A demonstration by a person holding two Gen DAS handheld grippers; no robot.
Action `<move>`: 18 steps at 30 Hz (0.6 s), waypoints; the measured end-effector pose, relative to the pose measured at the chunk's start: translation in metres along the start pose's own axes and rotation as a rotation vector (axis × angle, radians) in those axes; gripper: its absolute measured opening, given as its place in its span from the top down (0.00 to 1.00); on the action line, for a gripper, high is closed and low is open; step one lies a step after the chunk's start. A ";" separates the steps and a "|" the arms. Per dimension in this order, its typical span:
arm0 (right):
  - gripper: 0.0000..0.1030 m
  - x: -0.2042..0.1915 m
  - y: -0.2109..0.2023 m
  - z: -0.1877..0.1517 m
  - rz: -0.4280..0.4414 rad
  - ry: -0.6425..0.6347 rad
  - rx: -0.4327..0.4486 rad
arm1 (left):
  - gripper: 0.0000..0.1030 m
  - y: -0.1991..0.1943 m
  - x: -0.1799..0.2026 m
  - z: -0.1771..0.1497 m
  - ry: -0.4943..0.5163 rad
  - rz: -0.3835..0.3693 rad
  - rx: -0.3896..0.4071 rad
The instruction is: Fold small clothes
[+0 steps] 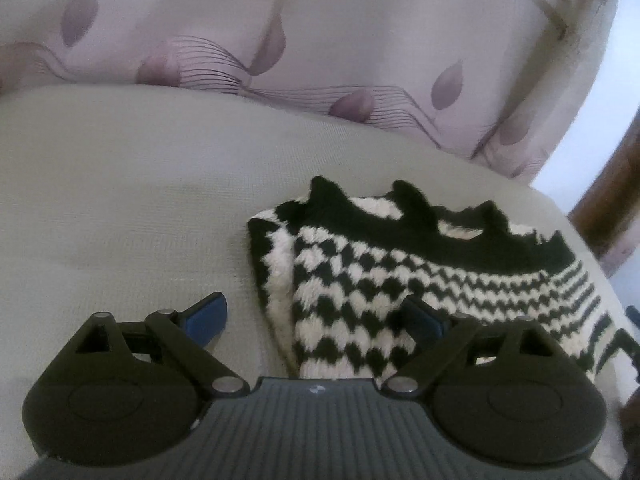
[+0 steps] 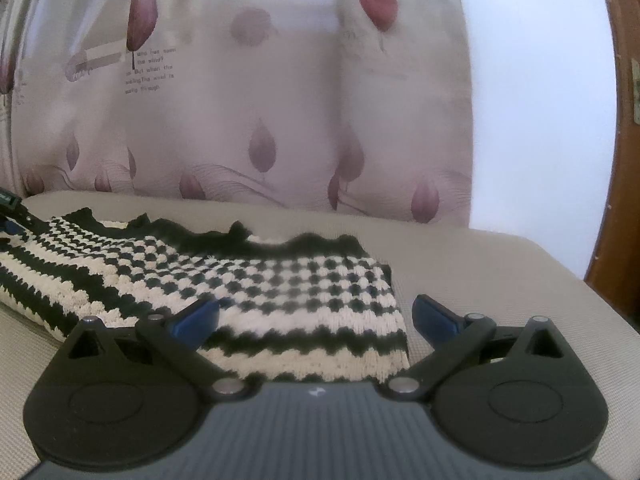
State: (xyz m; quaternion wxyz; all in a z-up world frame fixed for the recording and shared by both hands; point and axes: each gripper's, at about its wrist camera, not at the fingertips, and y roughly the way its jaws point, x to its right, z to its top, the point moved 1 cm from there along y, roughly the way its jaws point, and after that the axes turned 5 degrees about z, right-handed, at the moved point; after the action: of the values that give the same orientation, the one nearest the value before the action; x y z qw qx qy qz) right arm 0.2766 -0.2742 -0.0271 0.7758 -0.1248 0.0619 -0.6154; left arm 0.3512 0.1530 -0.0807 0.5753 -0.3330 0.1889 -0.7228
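A small black-and-white knitted garment (image 1: 400,272) with a checked and striped pattern and a black scalloped edge lies on a beige cushion (image 1: 120,200). In the left wrist view my left gripper (image 1: 320,316) is open, its blue-tipped fingers straddling the garment's left folded edge. In the right wrist view the garment (image 2: 280,288) lies flat, and my right gripper (image 2: 316,316) is open around its right near corner. A dark part of the left gripper shows at the far left (image 2: 10,204).
A pale curtain with purple leaf prints (image 2: 260,120) hangs behind the cushion. A bright wall and a brown wooden frame (image 2: 620,160) stand at the right. The cushion's right edge drops off near the frame (image 1: 592,264).
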 end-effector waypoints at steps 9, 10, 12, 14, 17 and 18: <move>0.00 0.000 -0.002 0.000 0.001 0.003 0.013 | 0.74 0.008 -0.013 -0.002 -0.074 -0.107 0.007; 0.00 0.000 -0.003 -0.001 0.000 0.004 0.013 | 0.75 0.007 -0.013 -0.004 -0.097 -0.111 0.017; 0.00 0.000 -0.003 -0.001 0.001 0.004 0.012 | 0.78 0.006 -0.008 -0.008 -0.106 -0.096 0.038; 0.00 0.000 -0.002 -0.001 0.002 0.003 0.009 | 0.78 0.003 -0.001 -0.008 -0.104 -0.067 0.054; 0.00 0.000 -0.003 -0.001 0.008 0.001 0.006 | 0.79 -0.003 0.007 -0.005 -0.119 -0.029 0.065; 0.00 0.000 -0.003 -0.001 0.009 0.002 0.006 | 0.79 -0.005 0.010 -0.004 -0.122 -0.013 0.069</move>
State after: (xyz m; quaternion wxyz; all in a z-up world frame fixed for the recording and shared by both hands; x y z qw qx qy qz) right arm 0.2737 -0.2749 -0.0269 0.7789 -0.1214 0.0614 -0.6122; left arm 0.3436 0.1445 -0.0777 0.5922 -0.3577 0.1261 -0.7109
